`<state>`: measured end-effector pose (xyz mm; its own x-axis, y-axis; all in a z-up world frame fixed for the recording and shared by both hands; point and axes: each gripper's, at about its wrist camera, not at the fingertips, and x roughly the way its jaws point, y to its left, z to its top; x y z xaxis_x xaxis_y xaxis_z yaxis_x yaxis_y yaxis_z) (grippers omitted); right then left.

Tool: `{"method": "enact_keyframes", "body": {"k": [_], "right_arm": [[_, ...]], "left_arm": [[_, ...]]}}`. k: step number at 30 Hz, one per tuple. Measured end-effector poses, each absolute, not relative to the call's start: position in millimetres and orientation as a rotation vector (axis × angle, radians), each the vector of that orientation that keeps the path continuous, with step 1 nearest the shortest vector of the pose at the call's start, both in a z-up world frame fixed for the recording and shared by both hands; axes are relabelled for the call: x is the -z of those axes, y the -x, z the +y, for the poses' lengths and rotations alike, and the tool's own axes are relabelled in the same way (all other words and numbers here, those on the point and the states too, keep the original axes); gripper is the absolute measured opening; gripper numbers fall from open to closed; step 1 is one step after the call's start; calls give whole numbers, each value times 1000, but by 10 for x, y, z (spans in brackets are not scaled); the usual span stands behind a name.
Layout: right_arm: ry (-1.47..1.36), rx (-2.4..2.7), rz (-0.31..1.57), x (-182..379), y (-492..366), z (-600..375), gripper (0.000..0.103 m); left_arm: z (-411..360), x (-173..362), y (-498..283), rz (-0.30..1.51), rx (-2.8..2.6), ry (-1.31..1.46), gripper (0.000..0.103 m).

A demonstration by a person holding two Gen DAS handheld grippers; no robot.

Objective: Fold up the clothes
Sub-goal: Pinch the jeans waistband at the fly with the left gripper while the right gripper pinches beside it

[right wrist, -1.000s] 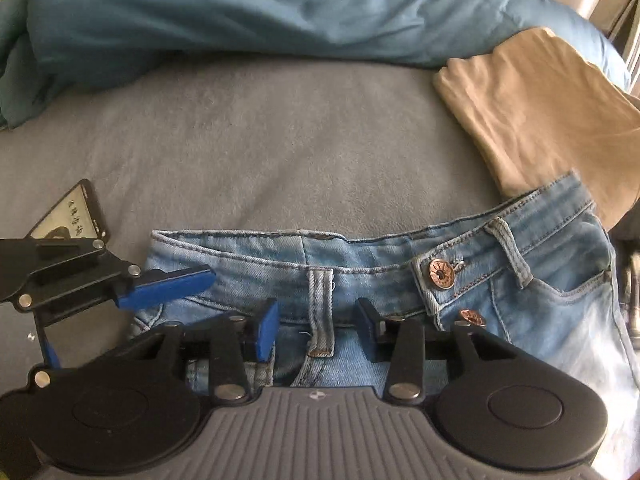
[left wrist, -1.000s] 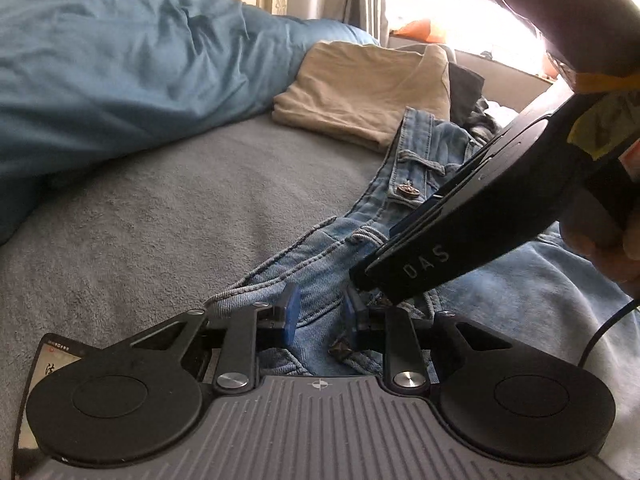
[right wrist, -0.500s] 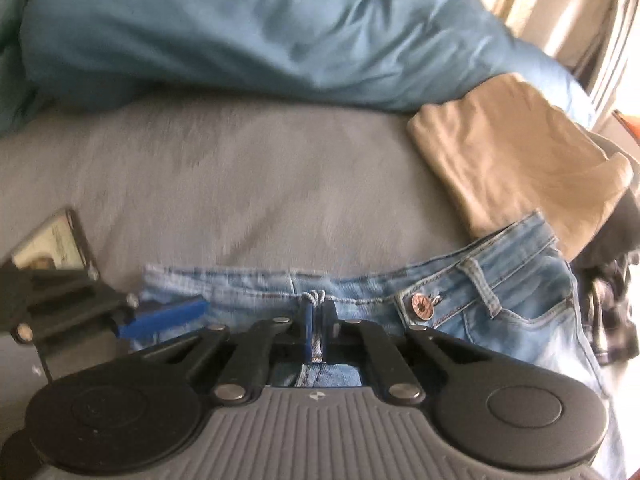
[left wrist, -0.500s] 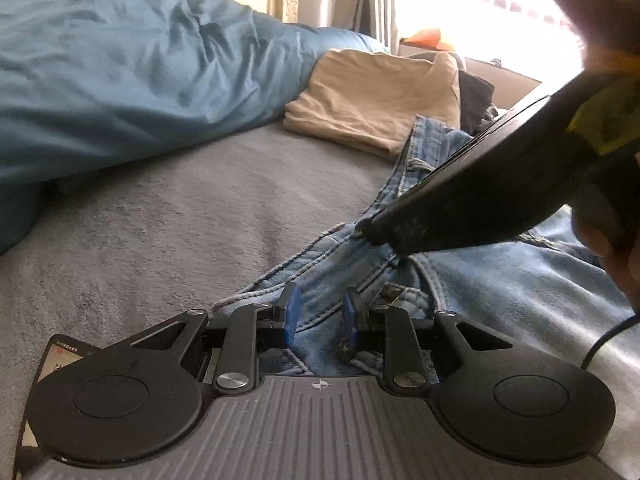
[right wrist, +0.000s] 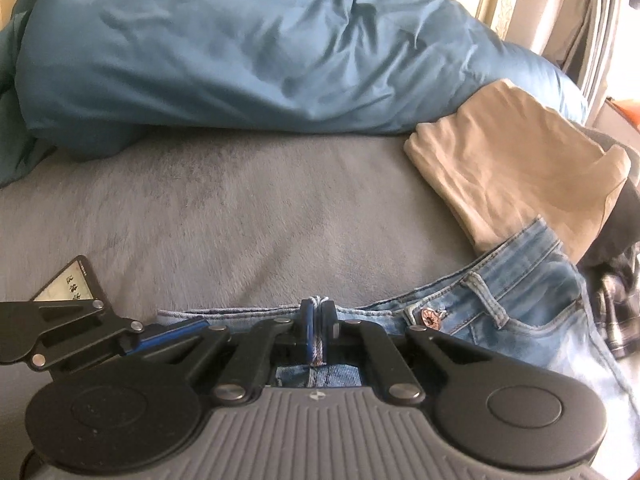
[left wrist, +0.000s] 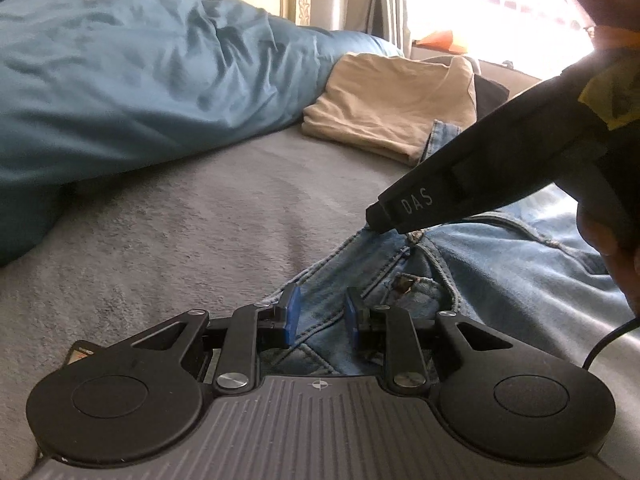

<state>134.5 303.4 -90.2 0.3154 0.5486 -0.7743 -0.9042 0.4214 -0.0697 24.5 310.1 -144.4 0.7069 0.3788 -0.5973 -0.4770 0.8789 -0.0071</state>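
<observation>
Right gripper point(right wrist: 316, 330) jaws closed onto jeans point(right wrist: 520, 304) belt loop, seemingly lifting waistband

right gripper point(right wrist: 318, 330) | jaws clamped on jeans point(right wrist: 520, 304) belt loop | left gripper point(right wrist: 176, 330) just beside

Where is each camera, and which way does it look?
Left wrist: sits on the left claw, looking across the jeans on the bed; a hand and the right claw show.
Right wrist: sits on the right claw, looking over the waistband; the left claw shows.
Both share the jeans, blue duvet and tan cloth.
</observation>
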Motion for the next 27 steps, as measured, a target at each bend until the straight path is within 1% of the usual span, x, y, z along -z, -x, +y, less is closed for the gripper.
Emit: {"method": "enact_keyframes", "body": {"k": [7,13,19,22,24,26,27], "right_arm": [[500,-1024,804,1113,-1468,3076,3],[425,-1035,774,930,-1499,2984,3],[415,-1030,792,1166,-1515,3009,4],[386,-1036,814,1179,-1567,2988,4],[337,-1051,849,1159,-1646,2959,7],[287,-1065,883,1139,-1724,2931,12],[262,-1072,900,1129,-1764,2917,18]], "left_arm": [[3088,1459,-276,631,-493,140,24],[3125,1415,-301,622,-518,130,24],[3116,1378,-279,613,-529,118,24],[3056,1374,-316,621,-460,122,24],[2995,1427,-371,647,-432,112,24],[2951,1478,-406,657,-436,90,24],[2959,1483,-410,658,-438,95,24]]}}
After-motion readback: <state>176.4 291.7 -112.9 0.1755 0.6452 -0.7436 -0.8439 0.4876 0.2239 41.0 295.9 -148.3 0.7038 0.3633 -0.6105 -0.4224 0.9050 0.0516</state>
